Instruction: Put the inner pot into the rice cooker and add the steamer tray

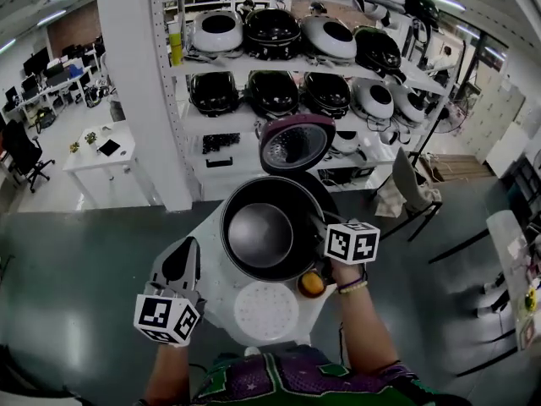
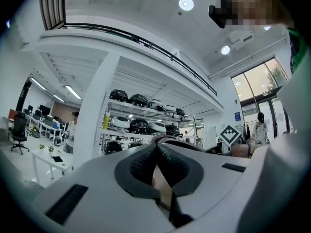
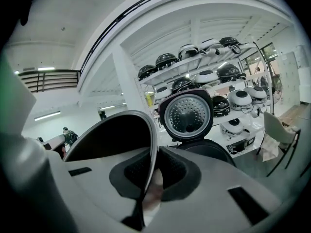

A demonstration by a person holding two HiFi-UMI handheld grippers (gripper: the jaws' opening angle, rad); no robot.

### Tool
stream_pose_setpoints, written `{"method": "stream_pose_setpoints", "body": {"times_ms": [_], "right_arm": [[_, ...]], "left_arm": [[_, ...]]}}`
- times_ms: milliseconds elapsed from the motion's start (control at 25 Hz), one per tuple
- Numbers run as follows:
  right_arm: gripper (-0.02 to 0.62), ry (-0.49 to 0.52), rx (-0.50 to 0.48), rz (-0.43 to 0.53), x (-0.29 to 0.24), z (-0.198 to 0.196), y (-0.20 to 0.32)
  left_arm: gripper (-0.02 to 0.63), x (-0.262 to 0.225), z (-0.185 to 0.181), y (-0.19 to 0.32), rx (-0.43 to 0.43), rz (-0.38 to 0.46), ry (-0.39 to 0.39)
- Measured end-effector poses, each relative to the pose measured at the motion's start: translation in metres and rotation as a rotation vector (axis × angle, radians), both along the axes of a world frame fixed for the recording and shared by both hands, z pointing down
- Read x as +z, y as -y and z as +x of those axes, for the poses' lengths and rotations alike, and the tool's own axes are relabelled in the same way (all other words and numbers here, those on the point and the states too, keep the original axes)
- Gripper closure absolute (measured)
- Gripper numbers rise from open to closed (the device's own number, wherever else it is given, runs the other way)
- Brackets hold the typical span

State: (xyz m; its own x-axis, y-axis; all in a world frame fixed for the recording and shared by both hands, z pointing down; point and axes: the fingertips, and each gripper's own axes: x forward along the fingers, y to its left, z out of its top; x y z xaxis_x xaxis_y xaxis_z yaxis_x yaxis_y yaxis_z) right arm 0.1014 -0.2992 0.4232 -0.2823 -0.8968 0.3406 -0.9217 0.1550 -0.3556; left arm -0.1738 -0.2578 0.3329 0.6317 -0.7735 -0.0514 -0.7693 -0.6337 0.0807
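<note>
My right gripper (image 1: 319,227) (image 3: 154,173) is shut on the right rim of the dark inner pot (image 1: 262,231) (image 3: 116,135), which hangs tilted above the small white table (image 1: 215,294). Just behind the pot stands the rice cooker (image 3: 209,150) with its round lid (image 1: 296,142) (image 3: 187,114) raised; in the head view the pot hides most of the cooker's body. The white perforated steamer tray (image 1: 266,309) lies flat on the table in front of the pot. My left gripper (image 1: 182,262) (image 2: 156,165) hangs at the table's left, shut with nothing in it.
A small orange object (image 1: 312,284) sits on the table under my right hand. White shelves (image 1: 279,66) full of rice cookers stand behind the table, beside a white pillar (image 1: 135,83). A chair (image 1: 406,184) stands at the right, desks (image 1: 101,155) at the left.
</note>
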Motion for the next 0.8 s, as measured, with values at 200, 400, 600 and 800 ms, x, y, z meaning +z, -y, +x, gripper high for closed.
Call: {"method": "stream_pose_setpoints", "body": {"times_ms": [200,400,600,800], "right_arm": [[0.568,0.006,0.005,0.002,-0.007,0.034,0.01],[0.566,0.008,-0.01,0.019,-0.019,0.065,0.029],[0.565,-0.002,-0.018,0.007,-0.012,0.092,0.046],[0.56,0.0,-0.034,-0.014,0.001,0.115,0.062]], "left_arm": [[0.584,-0.002,0.024,0.0,-0.017,-0.007,0.0],[0.584,-0.008,0.042,0.007,-0.07,-0.012,-0.011],[0.584,-0.003,0.055,0.013,-0.127,-0.019,-0.031],[0.584,-0.001,0.067,0.015,-0.182,-0.023,-0.037]]}}
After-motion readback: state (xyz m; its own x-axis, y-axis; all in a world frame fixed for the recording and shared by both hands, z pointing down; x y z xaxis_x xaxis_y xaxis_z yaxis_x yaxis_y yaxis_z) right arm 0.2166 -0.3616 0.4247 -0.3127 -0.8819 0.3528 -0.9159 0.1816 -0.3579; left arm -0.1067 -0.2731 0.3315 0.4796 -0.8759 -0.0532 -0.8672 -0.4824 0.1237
